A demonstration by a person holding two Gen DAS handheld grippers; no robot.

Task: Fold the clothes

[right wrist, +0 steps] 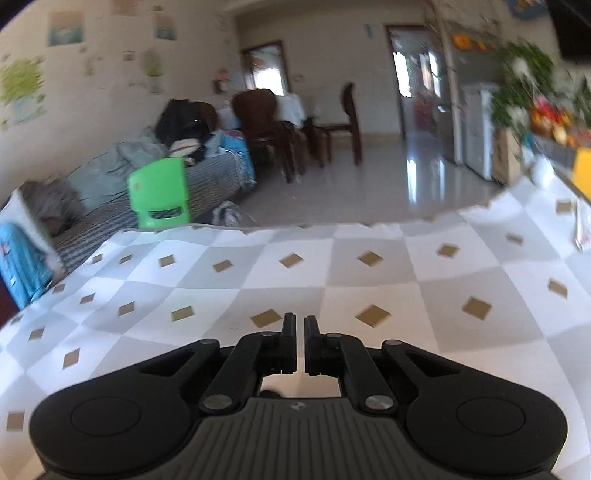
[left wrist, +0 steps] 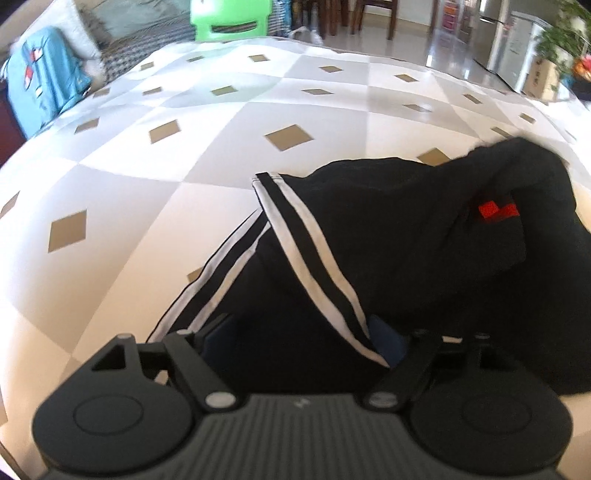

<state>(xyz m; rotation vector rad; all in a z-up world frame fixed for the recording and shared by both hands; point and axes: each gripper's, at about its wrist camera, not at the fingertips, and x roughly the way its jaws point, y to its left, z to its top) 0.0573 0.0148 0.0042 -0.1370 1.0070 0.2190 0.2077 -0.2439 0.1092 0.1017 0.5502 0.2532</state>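
White-grey checked tablecloth (right wrist: 332,266); black trousers (left wrist: 388,229) between wide left hand-held gripper (left wrist: 306,332); right hand-held gripper (right wrist: 299,325) nearly closed, empty.

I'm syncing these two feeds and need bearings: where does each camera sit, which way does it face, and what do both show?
Left wrist view: sits on the left gripper, looking forward and down along its spread fingers at black trousers with white side stripes on the checkered tablecloth.
Right wrist view: sits on the right gripper, its fingers almost touching with nothing between them, looking across bare tablecloth into the room.
Both show: the tablecloth, the green plastic chair, and the sofa behind it.
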